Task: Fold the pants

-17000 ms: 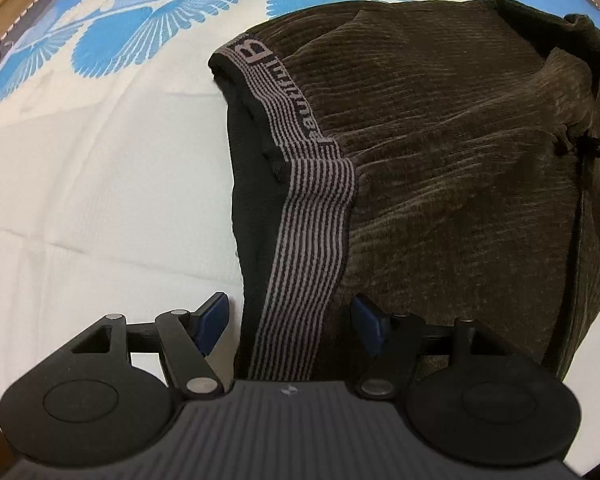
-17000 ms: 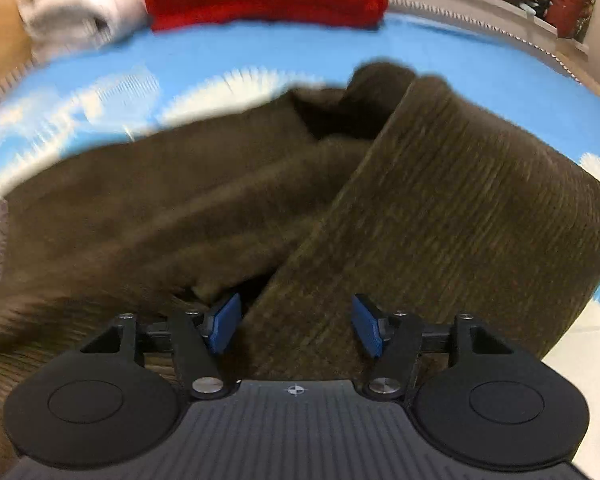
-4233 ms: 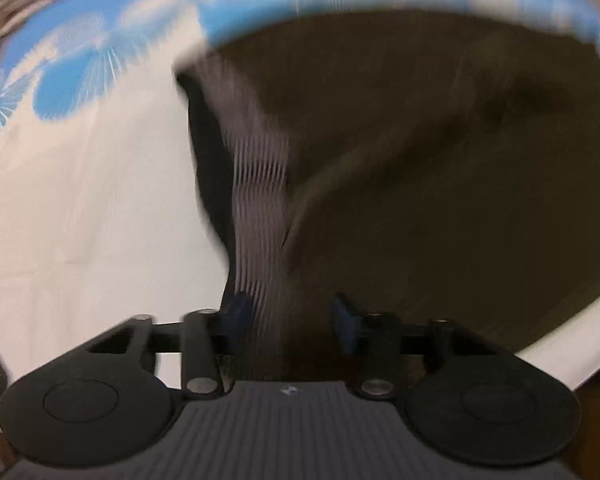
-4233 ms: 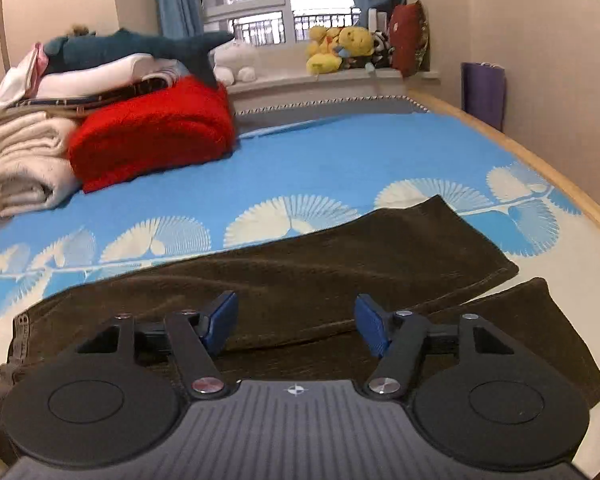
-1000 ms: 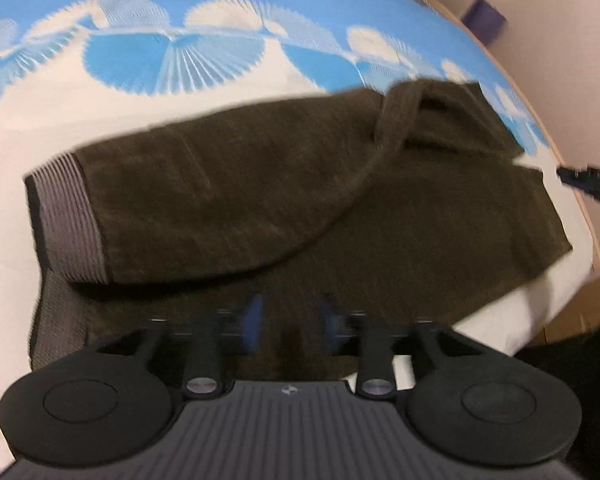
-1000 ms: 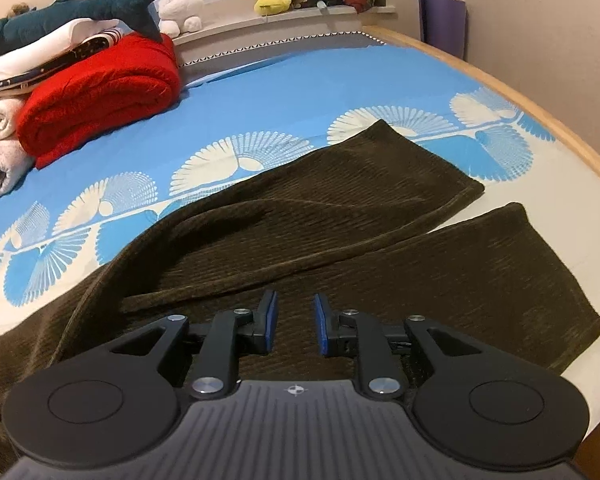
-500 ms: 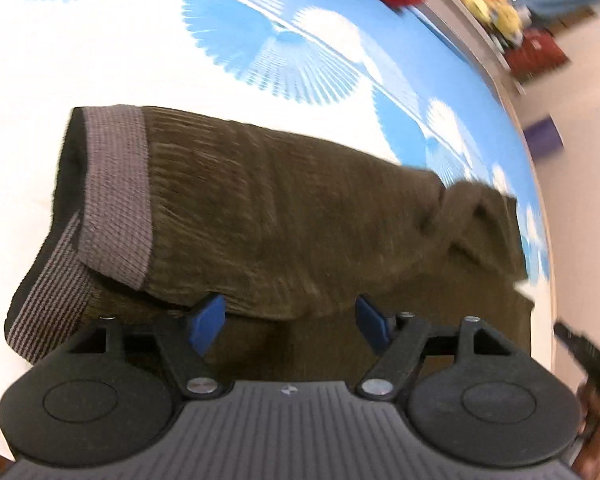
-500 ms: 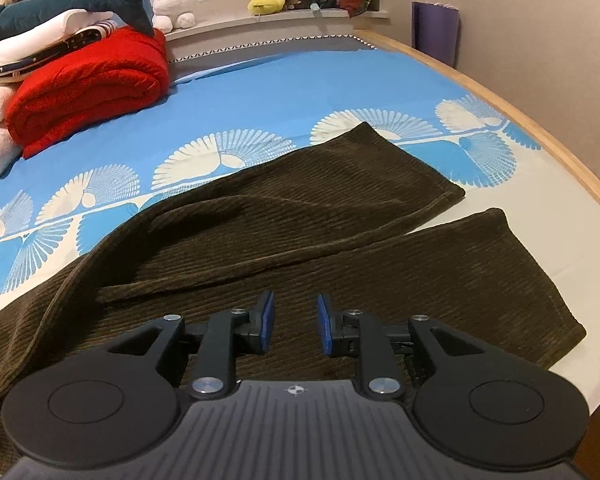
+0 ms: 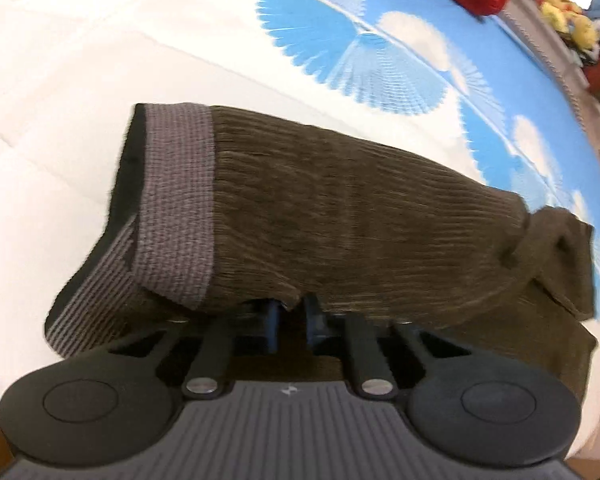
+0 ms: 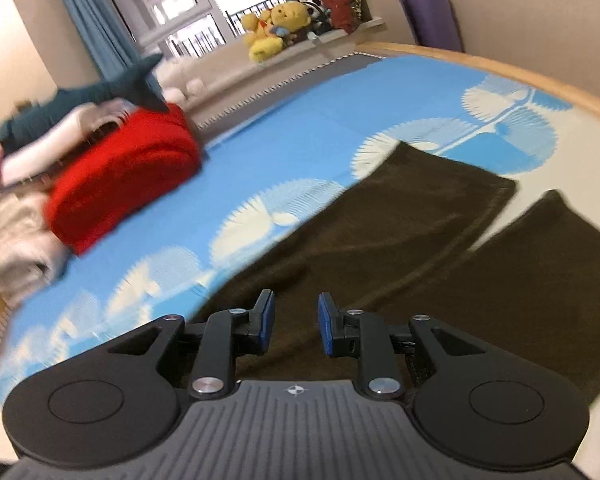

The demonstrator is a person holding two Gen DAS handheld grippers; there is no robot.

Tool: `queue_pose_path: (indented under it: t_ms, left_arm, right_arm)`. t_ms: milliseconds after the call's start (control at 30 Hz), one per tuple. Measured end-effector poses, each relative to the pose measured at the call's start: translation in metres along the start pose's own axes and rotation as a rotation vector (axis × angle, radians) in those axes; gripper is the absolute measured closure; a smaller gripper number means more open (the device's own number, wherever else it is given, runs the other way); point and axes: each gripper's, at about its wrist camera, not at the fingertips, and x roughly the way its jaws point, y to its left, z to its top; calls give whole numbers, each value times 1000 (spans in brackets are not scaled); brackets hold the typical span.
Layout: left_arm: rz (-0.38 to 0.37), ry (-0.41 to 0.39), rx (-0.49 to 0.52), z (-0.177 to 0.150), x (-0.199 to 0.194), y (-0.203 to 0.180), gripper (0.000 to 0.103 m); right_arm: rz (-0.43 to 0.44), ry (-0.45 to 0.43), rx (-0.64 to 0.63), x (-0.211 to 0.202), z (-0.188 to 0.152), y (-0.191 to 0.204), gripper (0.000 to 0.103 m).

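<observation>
Pants [image 9: 340, 216] lie lengthwise on the bed [image 9: 60, 120]. We pinch their near folded edge beside the waistband [image 9: 176, 200] in the left tongs [image 9: 290, 314]; right tongs [image 10: 296, 322], narrowly parted, hold nothing. Next we probably fold across.

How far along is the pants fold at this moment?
Early. Done: the pants lie folded lengthwise at the top, one half of the striped waistband over the other. In hand: the left gripper has its jaws nearly closed on the near edge of the upper layer. Left: the two legs are spread apart on the bed, unaligned; the right gripper holds nothing, jaws slightly apart.
</observation>
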Motion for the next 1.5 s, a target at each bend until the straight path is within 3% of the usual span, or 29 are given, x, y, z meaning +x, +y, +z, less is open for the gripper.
queue_pose_path:
  t_ms: [167,367,433,500,600,733,800,833,867,900,1100,1333,1500]
  left_arm:
    - [47,-4,27,4,2,-6,94]
    - [75,3,74,7,7,-13,94]
    - [92,5,104,6,9,-17,94]
    - [110,7,133,6,11,-22,94]
    - [130,11,150,8,14,-27,94]
    - [133,20,148,11,16,-29,94]
    - [126,25,149,12,15,-28,94]
    - [121,27,147,12,14,-27,94]
    - [116,28,145,13,13,-26,94]
    - [113,27,147,12,12,-25,94]
    - [107,8,189,8,5,-31,97]
    - [-9,-129,241,-14,-35,-16,100]
    - [-60,-193,255,-31,-67,11,100]
  right_arm:
    - [107,43,51,44,12,9,78]
    - [149,111,60,117,21,29,78]
    - [149,128,68,144,23,36,69]
    - [135,130,88,167,23,44,52]
    - [118,149,100,199,23,52,46]
    - [35,208,136,238,19,55,45]
    - [20,214,147,246,17,54,50]
    - [6,219,141,249,16,55,58]
    - [-6,220,127,251,15,55,85]
    - [-27,220,106,252,14,56,95]
    - [-77,126,10,212,25,67,97]
    - [-50,34,-28,85,39,56,98]
    - [-51,99,-115,6,3,27,102]
